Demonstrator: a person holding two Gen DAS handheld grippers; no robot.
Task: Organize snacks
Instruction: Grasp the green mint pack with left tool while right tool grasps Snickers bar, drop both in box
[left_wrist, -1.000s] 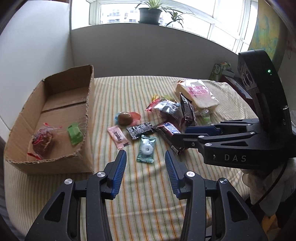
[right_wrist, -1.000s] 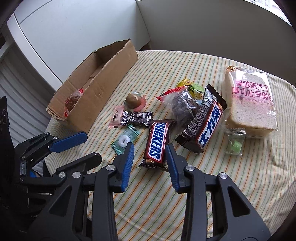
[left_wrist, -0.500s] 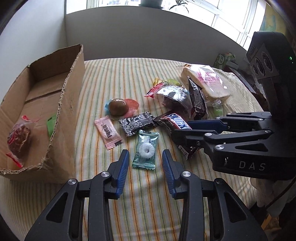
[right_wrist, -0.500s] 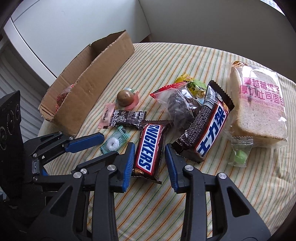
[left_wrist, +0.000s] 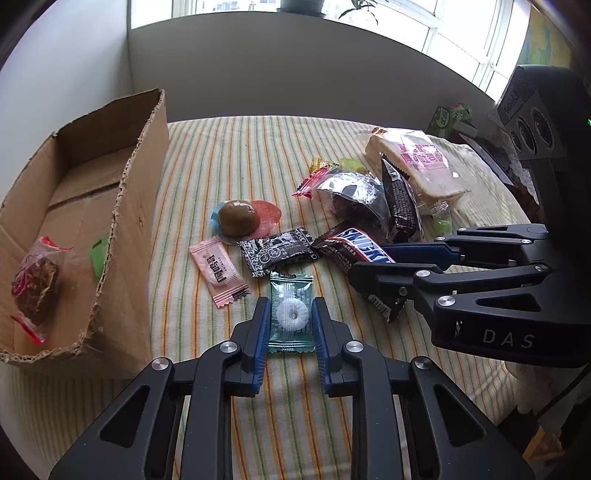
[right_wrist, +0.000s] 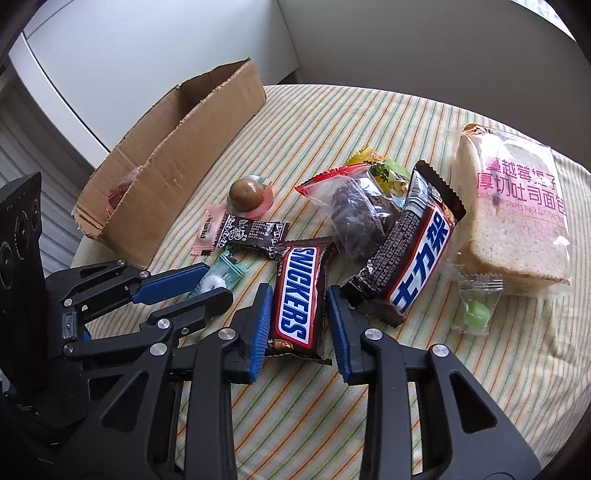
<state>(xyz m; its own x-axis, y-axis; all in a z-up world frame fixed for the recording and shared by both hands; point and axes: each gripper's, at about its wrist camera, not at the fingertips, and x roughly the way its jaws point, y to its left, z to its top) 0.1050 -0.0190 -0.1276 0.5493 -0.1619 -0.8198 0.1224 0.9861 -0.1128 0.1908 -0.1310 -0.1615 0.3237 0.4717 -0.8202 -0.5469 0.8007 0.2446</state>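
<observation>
Both grippers sat low over the striped tablecloth (left_wrist: 229, 147). Left gripper (left_wrist: 291, 317) had just been closing and apparently pinched the mint packet (left_wrist: 291, 314); right gripper (right_wrist: 299, 314) flanked the Snickers bar (right_wrist: 297, 295) (contact unclear). Farther left stood the cardboard box (left_wrist: 129, 221).

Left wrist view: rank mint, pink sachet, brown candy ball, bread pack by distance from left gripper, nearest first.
1. Mint: between the left gripper fingers.
2. Pink sachet: just beyond, to the left.
3. Brown candy ball: farther back, left of centre, on its red wrapper.
4. Bread pack: far right, behind the pile.
</observation>
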